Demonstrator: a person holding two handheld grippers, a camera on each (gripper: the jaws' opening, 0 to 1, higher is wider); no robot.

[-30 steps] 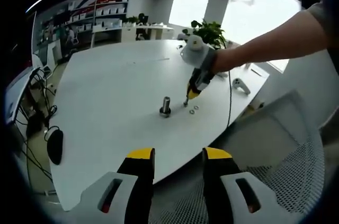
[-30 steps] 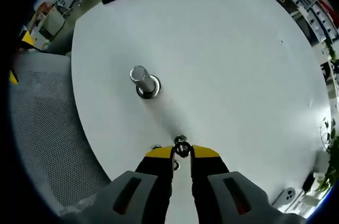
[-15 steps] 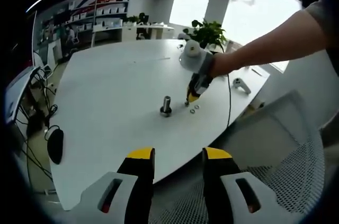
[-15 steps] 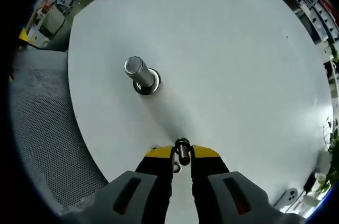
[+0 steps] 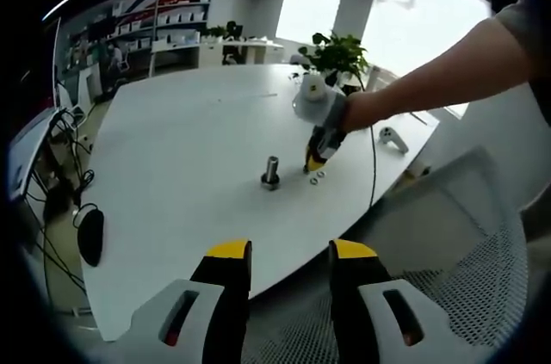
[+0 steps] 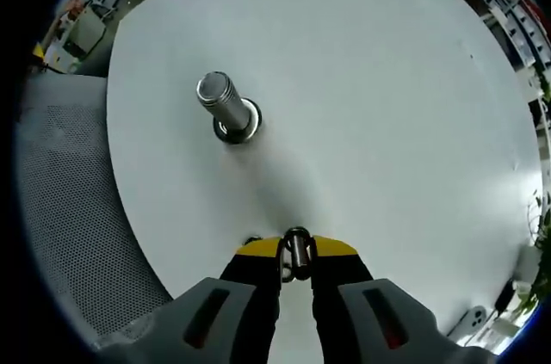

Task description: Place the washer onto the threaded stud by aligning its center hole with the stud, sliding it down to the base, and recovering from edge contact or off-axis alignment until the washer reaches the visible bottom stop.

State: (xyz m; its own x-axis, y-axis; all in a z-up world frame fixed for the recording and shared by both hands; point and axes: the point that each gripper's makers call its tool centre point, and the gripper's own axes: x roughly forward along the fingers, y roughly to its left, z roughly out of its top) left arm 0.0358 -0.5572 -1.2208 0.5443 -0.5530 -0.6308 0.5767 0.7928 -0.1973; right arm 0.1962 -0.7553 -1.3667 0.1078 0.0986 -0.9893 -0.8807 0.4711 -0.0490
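Observation:
A short steel threaded stud (image 5: 270, 172) stands upright on its round base on the white table (image 5: 172, 149). In the right gripper view the stud (image 6: 222, 106) is ahead and to the left. My right gripper (image 6: 296, 249) is shut on a small metal washer (image 6: 296, 250), held edge-on between the yellow tips, just above the table and short of the stud. In the left gripper view, a person's hand holds that right gripper (image 5: 315, 157) just right of the stud, above loose washers (image 5: 318, 177). My left gripper (image 5: 291, 252) is open, back from the table's edge, holding nothing.
A black mouse (image 5: 89, 237) lies at the table's left edge. Mesh chair seats (image 5: 465, 295) (image 6: 69, 209) sit below the near edge. A white handheld device (image 5: 392, 137) and a cable lie far right, with a potted plant (image 5: 337, 50) behind. Another washer (image 6: 251, 241) peeks out beside my right jaw.
The right gripper has risen slightly with the washer, which now stands edge-on between the tips. The stud looks larger and nearer in the right gripper view. The left gripper has not moved.

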